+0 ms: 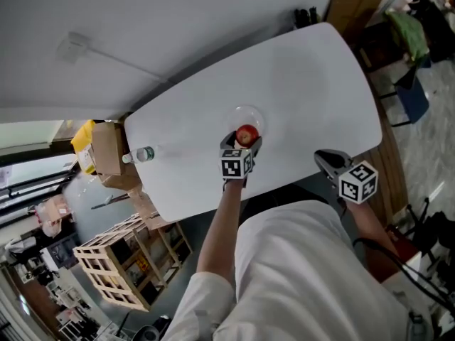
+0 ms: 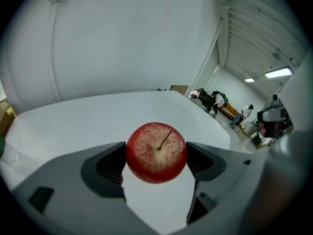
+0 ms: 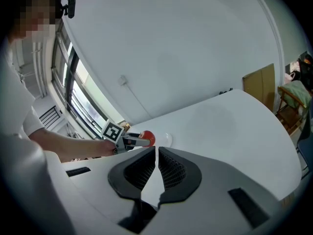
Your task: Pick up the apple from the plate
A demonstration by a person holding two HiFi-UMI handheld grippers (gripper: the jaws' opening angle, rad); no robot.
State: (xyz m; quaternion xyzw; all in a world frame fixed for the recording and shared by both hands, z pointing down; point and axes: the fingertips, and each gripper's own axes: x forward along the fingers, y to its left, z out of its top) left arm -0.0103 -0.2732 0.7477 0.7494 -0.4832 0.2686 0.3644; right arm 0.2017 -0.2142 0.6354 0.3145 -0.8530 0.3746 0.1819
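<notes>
A red apple (image 1: 247, 135) (image 2: 156, 152) sits between the jaws of my left gripper (image 1: 242, 142) (image 2: 156, 153), which is shut on it, one pad on each side. Its stem points towards the camera in the left gripper view. The apple is at the near edge of a pale, clear plate (image 1: 249, 110) (image 3: 167, 139) in the middle of the white table (image 1: 313, 77); I cannot tell whether it still touches the plate. My right gripper (image 1: 328, 160) (image 3: 157, 153) is over the table's near edge, well right of the plate, shut and holding nothing. In the right gripper view the apple (image 3: 148, 138) shows far off.
A plastic water bottle (image 1: 142, 154) lies at the table's left end. Beside that end stand a cardboard box (image 1: 106, 151) and a wooden crate (image 1: 117, 261). Chairs and clothing (image 1: 409, 41) are beyond the right end. A wall runs along the far side.
</notes>
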